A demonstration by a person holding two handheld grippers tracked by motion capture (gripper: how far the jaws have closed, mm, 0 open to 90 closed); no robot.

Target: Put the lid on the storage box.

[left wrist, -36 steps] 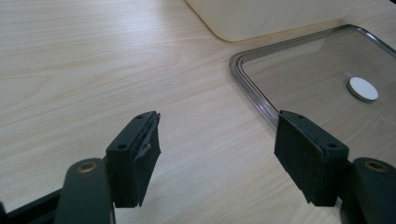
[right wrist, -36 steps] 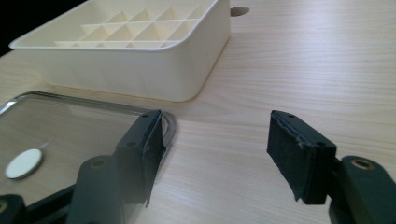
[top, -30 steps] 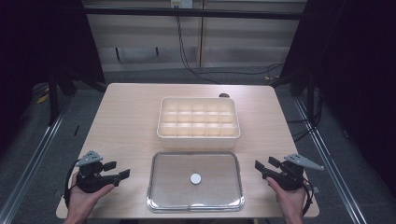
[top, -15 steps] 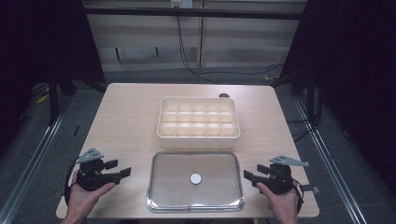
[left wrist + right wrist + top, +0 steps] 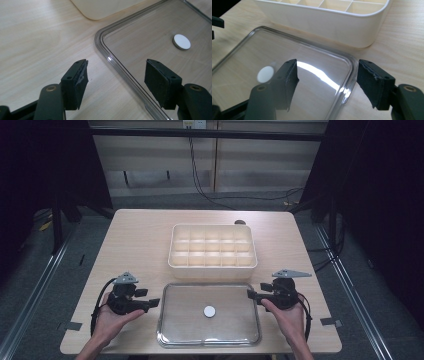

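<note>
Both my grippers — left gripper, right gripper — straddle the clear lid's edges, jaws apart and lately closing in, nothing clamped — lifting it onto the compartment tray remains.

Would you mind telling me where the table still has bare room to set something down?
Bare wood lies left and right of the compartment box, and behind it. The near edge is crowded: clear lid, left gripper and right gripper flanking it.

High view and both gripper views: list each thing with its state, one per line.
Clear lid: flat on the table, off the box, rim between both grippers' open jaws.
Compartment box: uncovered, empty.
Left gripper: open, jaws just closing.
Right gripper: open, jaws just closing.
</note>
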